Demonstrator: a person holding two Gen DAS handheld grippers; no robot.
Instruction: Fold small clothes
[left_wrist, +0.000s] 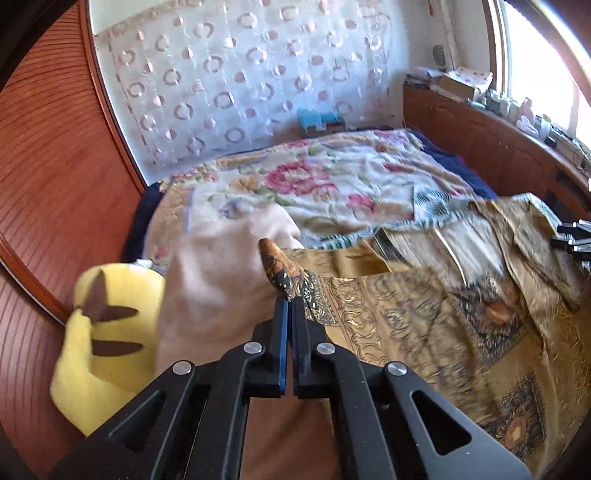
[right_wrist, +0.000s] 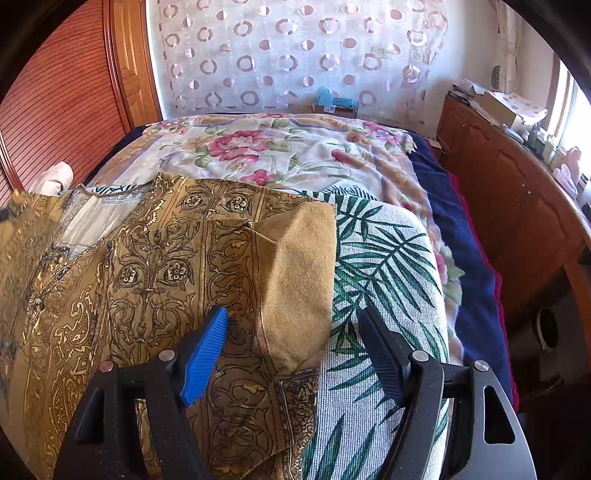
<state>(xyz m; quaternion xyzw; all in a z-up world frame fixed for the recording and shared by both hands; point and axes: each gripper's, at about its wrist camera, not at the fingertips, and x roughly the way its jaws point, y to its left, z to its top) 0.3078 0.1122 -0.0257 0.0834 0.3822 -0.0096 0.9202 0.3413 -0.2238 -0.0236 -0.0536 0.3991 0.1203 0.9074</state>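
A gold shirt with a dark ornamental print (left_wrist: 406, 314) lies spread on the bed, over a white cloth with green palm leaves (right_wrist: 384, 258). My left gripper (left_wrist: 290, 301) is shut on a raised fold at the shirt's left edge, and the pinched cloth sticks up past the fingertips. In the right wrist view the same shirt (right_wrist: 166, 266) fills the left half, with a plain gold flap folded over near its right edge. My right gripper (right_wrist: 291, 314) hovers open just above that flap, its blue pad (right_wrist: 205, 358) over the print and its black finger (right_wrist: 380, 350) over the leaf cloth.
A yellow plush item (left_wrist: 110, 332) and a beige cloth (left_wrist: 214, 280) lie at the shirt's left. A floral blanket (left_wrist: 314, 184) covers the far bed. A wooden sideboard (right_wrist: 517, 206) with clutter runs along the right, a ribbed wooden door (left_wrist: 55, 147) along the left.
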